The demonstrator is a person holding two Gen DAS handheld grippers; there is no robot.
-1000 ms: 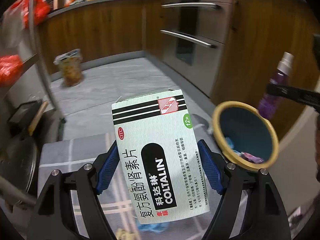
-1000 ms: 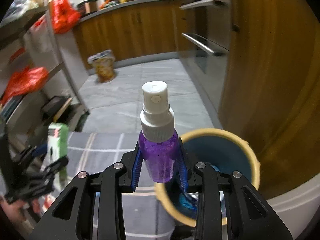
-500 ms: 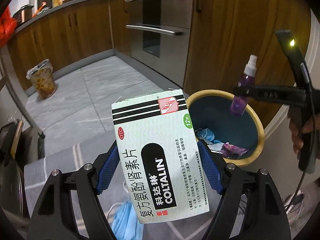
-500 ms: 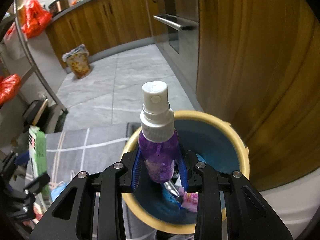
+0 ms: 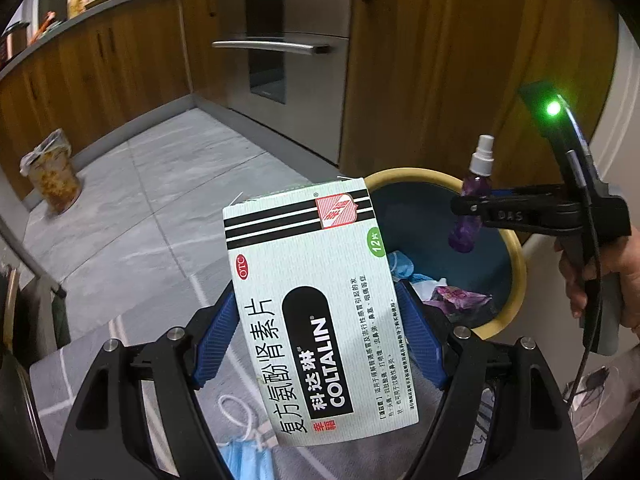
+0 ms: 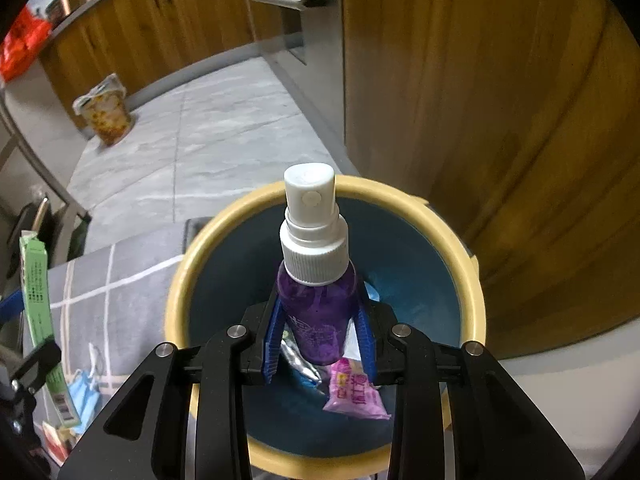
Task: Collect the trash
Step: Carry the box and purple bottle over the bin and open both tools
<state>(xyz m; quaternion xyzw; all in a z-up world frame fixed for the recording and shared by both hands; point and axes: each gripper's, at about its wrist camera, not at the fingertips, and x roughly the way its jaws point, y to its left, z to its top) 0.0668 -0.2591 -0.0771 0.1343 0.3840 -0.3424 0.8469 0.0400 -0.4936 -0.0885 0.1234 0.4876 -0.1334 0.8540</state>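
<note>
Translucent purple spray bottle (image 6: 316, 312) in right tool (image 6: 320, 344), over round yellow-rimmed bin (image 6: 472, 280).

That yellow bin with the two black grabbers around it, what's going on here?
A person is clearing up trash with a handheld tool in each hand. The right tool grips a purple spray bottle directly above the bin, which already holds wrappers. The left tool grips a green-and-white medicine box beside the bin. A blue face mask lies on the grey mat.

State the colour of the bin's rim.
Yellow rim on the bin, clearest in the right wrist view.
</note>
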